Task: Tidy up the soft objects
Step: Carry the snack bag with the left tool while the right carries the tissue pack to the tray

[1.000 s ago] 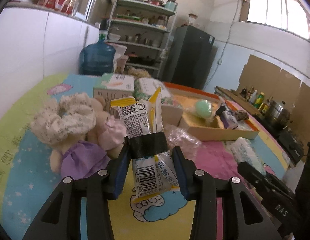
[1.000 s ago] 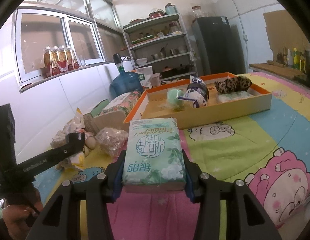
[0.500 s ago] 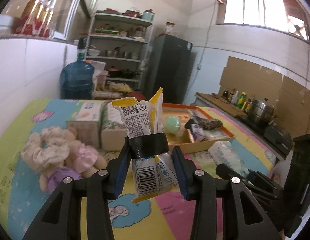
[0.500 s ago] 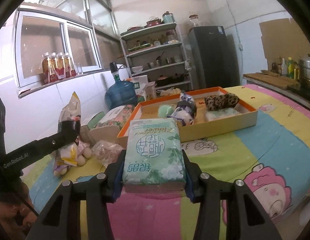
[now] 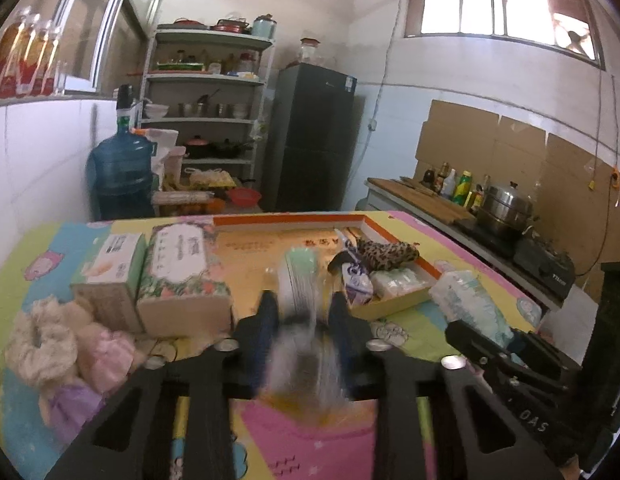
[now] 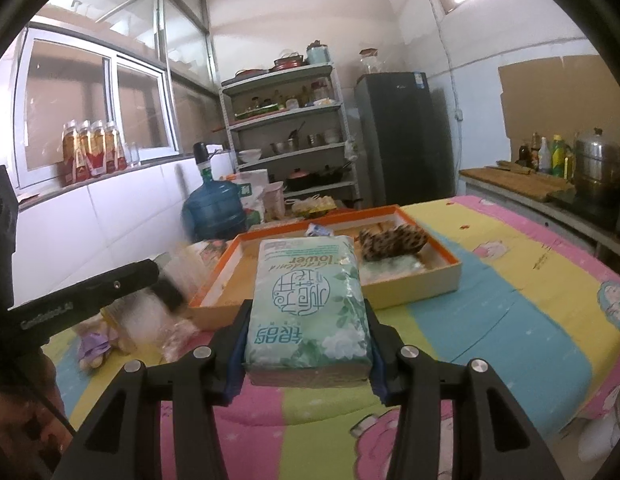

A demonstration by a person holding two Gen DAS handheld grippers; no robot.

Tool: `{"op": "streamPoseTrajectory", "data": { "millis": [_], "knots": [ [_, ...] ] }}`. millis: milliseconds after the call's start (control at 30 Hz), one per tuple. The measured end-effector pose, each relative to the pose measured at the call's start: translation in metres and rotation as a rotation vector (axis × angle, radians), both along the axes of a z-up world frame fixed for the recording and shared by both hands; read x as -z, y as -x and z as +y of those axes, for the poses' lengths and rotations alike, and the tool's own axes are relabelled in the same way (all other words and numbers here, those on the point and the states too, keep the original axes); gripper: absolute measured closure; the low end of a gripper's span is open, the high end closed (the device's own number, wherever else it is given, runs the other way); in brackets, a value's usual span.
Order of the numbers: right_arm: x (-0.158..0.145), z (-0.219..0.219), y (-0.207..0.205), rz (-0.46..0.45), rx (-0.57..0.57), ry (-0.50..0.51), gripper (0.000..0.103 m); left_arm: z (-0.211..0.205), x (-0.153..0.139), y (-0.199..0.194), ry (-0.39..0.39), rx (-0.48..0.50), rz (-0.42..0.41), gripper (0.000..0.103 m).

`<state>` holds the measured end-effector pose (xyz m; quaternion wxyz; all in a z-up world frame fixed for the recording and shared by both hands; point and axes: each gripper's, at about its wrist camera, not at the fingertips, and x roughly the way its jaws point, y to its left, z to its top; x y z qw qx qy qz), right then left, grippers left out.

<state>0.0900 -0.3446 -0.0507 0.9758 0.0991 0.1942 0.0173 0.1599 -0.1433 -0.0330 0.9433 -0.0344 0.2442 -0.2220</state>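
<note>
**Orange tray: loading two soft packs**

Right tongs clamp the tissue pack above the desk, short of the tray. Left tongs have just been closing on a packet. It is blurred between the jaws, so the hold cannot be confirmed. Secure it, then lift both clear of the rim. The tray holds a leopard pouch and a pale pack.

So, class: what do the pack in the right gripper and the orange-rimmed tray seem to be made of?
Tissue pack: thin, glossy printed plastic film over soft paper, judging by its sheen and wrinkles; the right gripper's jaws press its sides. Tray: probably cardboard, going by its matte, straight, thin walls and orange rim.
</note>
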Motion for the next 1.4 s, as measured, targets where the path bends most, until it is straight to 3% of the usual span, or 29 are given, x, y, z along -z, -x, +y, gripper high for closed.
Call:
{"op": "streamPoseTrajectory", "data": {
  "millis": [100,133,200,400,533,667,733,800,900,1100,1400],
  "knots": [
    [-0.004,-0.008,-0.004,-0.009,0.016,0.019,0.054,-0.007,-0.004,-0.009,-0.002,0.002,-0.015,0.080],
    [-0.005,-0.009,-0.006,-0.004,0.020,0.027,0.054,-0.011,-0.003,-0.014,-0.015,0.002,-0.011,0.085],
    [-0.005,-0.012,-0.011,0.005,0.018,0.022,0.054,-0.012,0.002,-0.024,-0.003,0.015,0.036,0.089],
    [0.000,-0.015,-0.009,0.007,0.011,0.014,0.054,-0.002,0.011,-0.024,0.022,0.022,0.065,0.089],
    [0.007,-0.014,-0.009,0.019,-0.002,-0.008,0.054,-0.003,0.015,-0.016,0.000,0.163,0.088,0.088],
    [0.013,-0.010,-0.007,0.033,-0.010,-0.008,0.054,-0.008,0.024,0.001,-0.124,0.315,0.054,0.069],
    [0.016,-0.010,-0.007,0.039,-0.012,-0.014,0.054,-0.010,0.029,0.006,-0.171,0.384,0.070,0.037],
    [0.017,-0.009,-0.006,0.043,-0.013,-0.019,0.054,-0.010,0.033,0.011,-0.227,0.427,0.066,0.029],
    [0.020,-0.007,-0.005,0.046,-0.014,-0.019,0.054,-0.010,0.034,0.019,-0.290,0.480,0.027,0.029],
    [0.021,-0.007,-0.006,0.056,-0.013,-0.024,0.054,-0.010,0.044,0.009,-0.328,0.626,0.073,0.028],
    [0.026,-0.009,-0.008,0.071,-0.006,-0.025,0.054,-0.020,0.063,-0.011,-0.369,0.644,0.122,0.028]
  ]
}}
